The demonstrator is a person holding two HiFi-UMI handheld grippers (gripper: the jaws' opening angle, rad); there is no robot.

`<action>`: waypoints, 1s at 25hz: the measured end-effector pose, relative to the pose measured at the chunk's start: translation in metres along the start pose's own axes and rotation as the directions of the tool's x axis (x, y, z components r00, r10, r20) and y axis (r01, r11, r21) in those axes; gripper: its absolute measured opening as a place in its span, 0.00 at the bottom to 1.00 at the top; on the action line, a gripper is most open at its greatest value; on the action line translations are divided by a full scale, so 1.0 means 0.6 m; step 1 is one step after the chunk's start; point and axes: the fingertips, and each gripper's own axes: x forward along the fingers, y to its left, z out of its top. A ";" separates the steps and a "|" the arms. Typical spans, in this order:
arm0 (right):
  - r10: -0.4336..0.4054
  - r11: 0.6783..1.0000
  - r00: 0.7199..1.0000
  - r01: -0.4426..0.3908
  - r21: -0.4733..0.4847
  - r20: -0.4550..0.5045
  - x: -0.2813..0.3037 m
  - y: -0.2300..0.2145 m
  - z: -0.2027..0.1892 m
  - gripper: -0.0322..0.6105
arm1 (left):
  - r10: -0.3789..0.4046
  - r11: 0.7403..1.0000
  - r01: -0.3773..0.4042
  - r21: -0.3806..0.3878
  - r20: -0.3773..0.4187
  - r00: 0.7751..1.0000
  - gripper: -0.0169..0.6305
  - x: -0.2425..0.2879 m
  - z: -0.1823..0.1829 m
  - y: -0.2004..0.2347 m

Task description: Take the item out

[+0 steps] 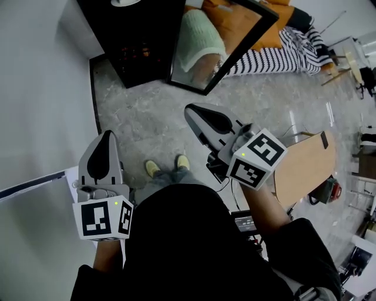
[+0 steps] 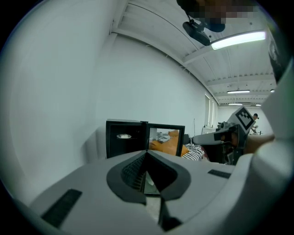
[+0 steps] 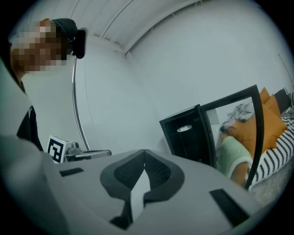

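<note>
A black cabinet (image 1: 138, 44) stands ahead with its glass door (image 1: 226, 44) swung open. A white dish-like item (image 1: 125, 2) lies on a shelf inside, also seen as the item (image 2: 124, 136) and the item (image 3: 184, 129). My left gripper (image 1: 107, 136) is shut and empty, held low at the left, well short of the cabinet (image 2: 124, 142). My right gripper (image 1: 191, 111) is also shut and empty, pointing toward the door's lower edge. In their own views the left gripper (image 2: 147, 152) and right gripper (image 3: 144, 151) show jaws meeting at the tips.
A white wall (image 1: 41, 88) runs along the left. Orange cushions and a striped cloth (image 1: 276, 56) lie behind the door. A wooden seat (image 1: 305, 167) stands at the right. The person's feet (image 1: 167, 166) stand on the grey stone floor (image 1: 141, 111).
</note>
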 end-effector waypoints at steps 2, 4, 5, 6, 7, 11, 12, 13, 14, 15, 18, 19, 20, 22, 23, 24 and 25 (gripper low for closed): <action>0.004 1.000 1.000 -0.004 0.022 0.007 -0.001 0.001 0.001 0.06 | -0.008 1.000 0.008 0.002 0.002 1.000 0.04 0.000 0.003 0.001; 0.032 0.997 0.999 -0.033 0.063 0.017 0.000 0.005 0.002 0.06 | -0.013 1.000 0.013 0.006 0.008 1.000 0.04 0.001 0.007 0.003; 0.045 0.996 0.999 -0.047 0.082 0.022 0.002 0.008 0.003 0.06 | -0.015 1.000 0.015 0.009 0.010 1.000 0.04 0.002 0.008 0.005; 0.050 0.994 0.998 -0.052 0.097 0.025 0.003 0.009 0.003 0.06 | -0.017 1.000 0.017 0.012 0.010 1.000 0.04 0.002 0.008 0.007; 0.048 0.993 0.999 -0.050 0.103 0.024 0.005 0.010 0.003 0.06 | -0.021 1.000 0.020 0.013 0.010 1.000 0.04 0.001 0.009 0.009; 0.030 0.996 1.000 -0.030 0.083 0.000 0.015 0.021 -0.005 0.06 | -0.036 0.999 0.036 0.015 0.019 0.999 0.04 -0.007 0.008 0.019; 0.028 0.997 1.000 -0.028 0.076 -0.004 0.019 0.025 -0.010 0.06 | -0.038 0.999 0.038 0.016 0.022 0.999 0.04 -0.010 0.006 0.024; 0.025 0.997 1.000 -0.025 0.068 -0.005 0.023 0.030 -0.013 0.06 | -0.039 0.999 0.039 0.018 0.026 0.999 0.04 -0.013 0.004 0.030; 0.022 0.998 1.000 -0.022 0.061 -0.005 0.026 0.034 -0.015 0.06 | -0.039 0.999 0.039 0.019 0.030 0.999 0.04 -0.016 0.003 0.036; 0.019 0.998 1.000 -0.019 0.053 -0.003 0.030 0.038 -0.016 0.06 | -0.039 0.999 0.038 0.020 0.034 0.999 0.04 -0.019 0.002 0.041; 0.017 1.000 1.000 -0.017 0.016 -0.011 0.043 0.054 -0.023 0.06 | -0.031 0.999 0.030 0.026 0.042 0.999 0.04 -0.029 -0.002 0.061; 0.018 1.000 1.000 -0.018 0.005 -0.019 0.050 0.059 -0.026 0.06 | -0.029 0.999 0.028 0.025 0.043 0.999 0.04 -0.032 -0.003 0.067; 0.024 1.000 0.999 -0.024 -0.004 -0.028 0.056 0.066 -0.028 0.06 | -0.028 0.999 0.027 0.023 0.045 0.999 0.04 -0.035 -0.004 0.073; 0.050 0.999 0.998 -0.050 -0.010 -0.041 0.067 0.083 -0.031 0.06 | -0.025 1.000 0.024 0.019 0.046 0.999 0.04 -0.045 -0.005 0.086; 0.064 0.998 0.997 -0.065 -0.006 -0.046 0.071 0.092 -0.032 0.06 | -0.024 1.000 0.023 0.019 0.046 0.999 0.04 -0.051 -0.005 0.092; 0.075 0.997 0.996 -0.075 0.003 -0.050 0.074 0.099 -0.033 0.06 | -0.022 1.000 0.021 0.020 0.049 0.999 0.04 -0.057 -0.005 0.097; 0.081 0.997 0.995 -0.080 0.015 -0.051 0.076 0.105 -0.035 0.06 | -0.022 1.000 0.021 0.021 0.052 0.998 0.04 -0.063 -0.006 0.101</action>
